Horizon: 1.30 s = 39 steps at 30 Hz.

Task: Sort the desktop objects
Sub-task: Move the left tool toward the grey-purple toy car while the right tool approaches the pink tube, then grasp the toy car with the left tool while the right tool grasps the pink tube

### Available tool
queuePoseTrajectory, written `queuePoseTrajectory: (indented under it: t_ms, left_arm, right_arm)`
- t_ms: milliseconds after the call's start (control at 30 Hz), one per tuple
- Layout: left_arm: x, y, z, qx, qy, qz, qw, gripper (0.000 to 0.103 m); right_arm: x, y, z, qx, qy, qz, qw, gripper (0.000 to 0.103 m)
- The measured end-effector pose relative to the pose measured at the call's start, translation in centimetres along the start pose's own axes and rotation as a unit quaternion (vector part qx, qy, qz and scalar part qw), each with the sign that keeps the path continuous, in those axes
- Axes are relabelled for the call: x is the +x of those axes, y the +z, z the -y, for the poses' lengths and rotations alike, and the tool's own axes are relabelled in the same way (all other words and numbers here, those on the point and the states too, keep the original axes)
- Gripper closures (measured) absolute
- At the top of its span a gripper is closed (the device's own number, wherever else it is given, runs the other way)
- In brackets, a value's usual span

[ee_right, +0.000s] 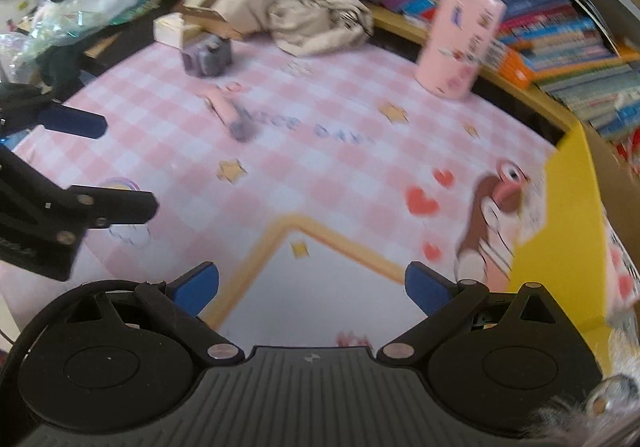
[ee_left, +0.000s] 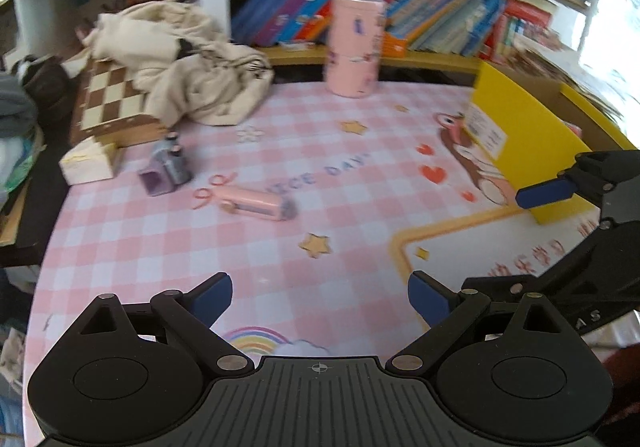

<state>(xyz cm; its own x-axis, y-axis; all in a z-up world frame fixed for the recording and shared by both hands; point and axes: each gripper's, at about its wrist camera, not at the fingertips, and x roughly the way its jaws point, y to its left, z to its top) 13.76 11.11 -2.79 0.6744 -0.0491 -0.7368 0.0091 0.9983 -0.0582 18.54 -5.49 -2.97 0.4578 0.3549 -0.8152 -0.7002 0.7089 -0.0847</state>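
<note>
A small pink tube-shaped item [ee_left: 256, 203] [ee_right: 230, 113] lies on its side in the middle of the pink checked desk mat [ee_left: 320, 151]. A purple-grey boxy gadget [ee_left: 166, 167] [ee_right: 208, 55] stands left of it. A tall pink cylinder [ee_left: 354, 47] [ee_right: 460, 39] stands upright at the back. My left gripper [ee_left: 320, 299] hovers open over the mat's near part, holding nothing. My right gripper [ee_right: 312, 289] is open and holds nothing, over the mat's white panel beside the yellow box [ee_right: 568, 227]. Each gripper shows at the edge of the other's view.
A cream cloth [ee_left: 192, 59] is heaped on a chessboard box [ee_left: 108, 99] at the back left, with a small white box [ee_left: 88, 163] in front. The yellow box [ee_left: 528, 139] stands on the right. Shelves of books [ee_left: 440, 15] run behind the desk.
</note>
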Motion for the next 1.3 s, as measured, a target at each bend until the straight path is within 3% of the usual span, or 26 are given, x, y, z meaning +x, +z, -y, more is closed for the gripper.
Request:
queuePoseTrajectory:
  t_ms: [300,767,933,1300]
  left_arm:
    - [1.6,1.6,-3.9,-0.042,0.039,0.014,0.9982,0.006]
    - [6.1,4.5,-8.5,-0.102,0.090,0.050,0.9895,0.006]
    - [8.8,5.8,-9.5,-0.102,0.118,0.054,0.9862,0.006]
    - [13.3,7.2,-10.3,-0.086,0.162,0.045,0.9820,0.007]
  right_arm:
    - [3.2,3.3,-0.9,-0.012,0.031,0.051,0.998,0.005]
    - [9.6,8.0,-3.3,-0.085,0.090,0.067,0.990,0.034]
    - [11.2,8.8,-4.0,-0.093,0.105,0.064,0.988,0.044]
    - [13.6,10.1,-4.2,-0.078,0.126,0.068,0.987,0.054]
